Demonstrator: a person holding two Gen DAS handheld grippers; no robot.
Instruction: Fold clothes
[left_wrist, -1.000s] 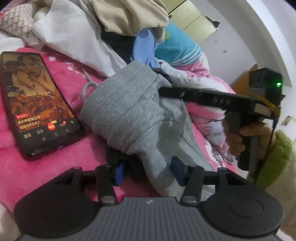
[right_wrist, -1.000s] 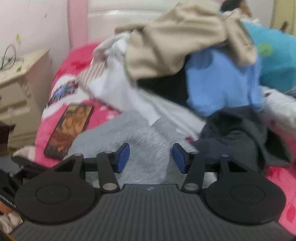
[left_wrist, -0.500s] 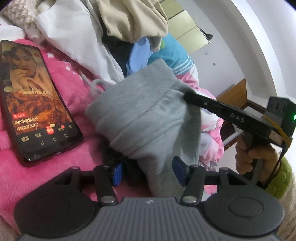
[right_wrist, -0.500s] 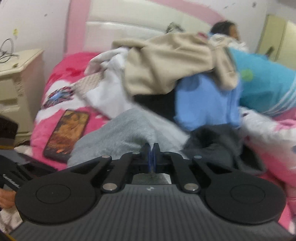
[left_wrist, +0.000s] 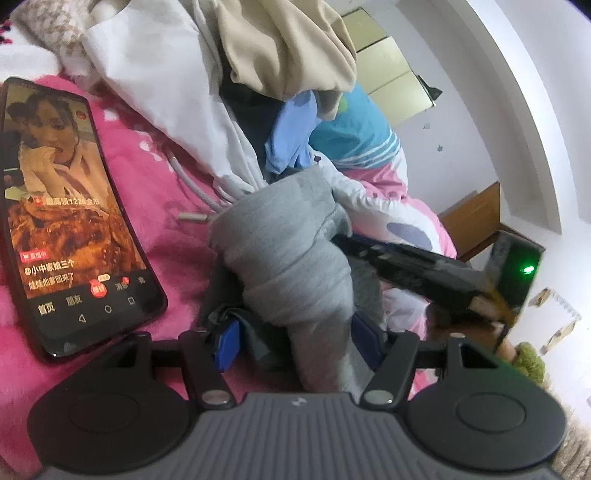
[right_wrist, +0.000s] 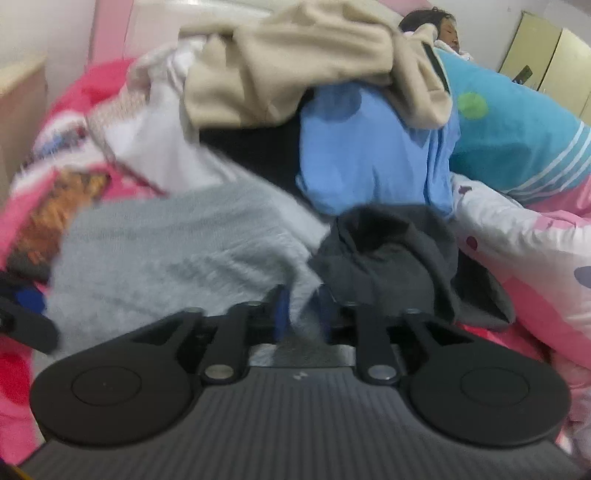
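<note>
A grey knit garment (left_wrist: 291, 254) lies bunched on the pink bed and hangs down between the fingers of my left gripper (left_wrist: 295, 339), whose blue pads stand wide apart around it. My right gripper (right_wrist: 301, 314) is shut on an edge of the same grey garment (right_wrist: 166, 258), with cloth pinched between its pads. The right gripper's black body (left_wrist: 413, 269) shows in the left wrist view, at the garment's right side.
A lit phone (left_wrist: 70, 221) lies on the pink blanket at left. A pile of white (left_wrist: 155, 74), beige (right_wrist: 288, 62), blue (right_wrist: 369, 155) and dark grey (right_wrist: 391, 258) clothes is heaped behind. A person (right_wrist: 439, 26) lies at the far end of the bed.
My right gripper closed on the grey garment's edge and carried it over toward the left, rolling the garment into a tighter bunch. The left gripper stayed open around the cloth.
</note>
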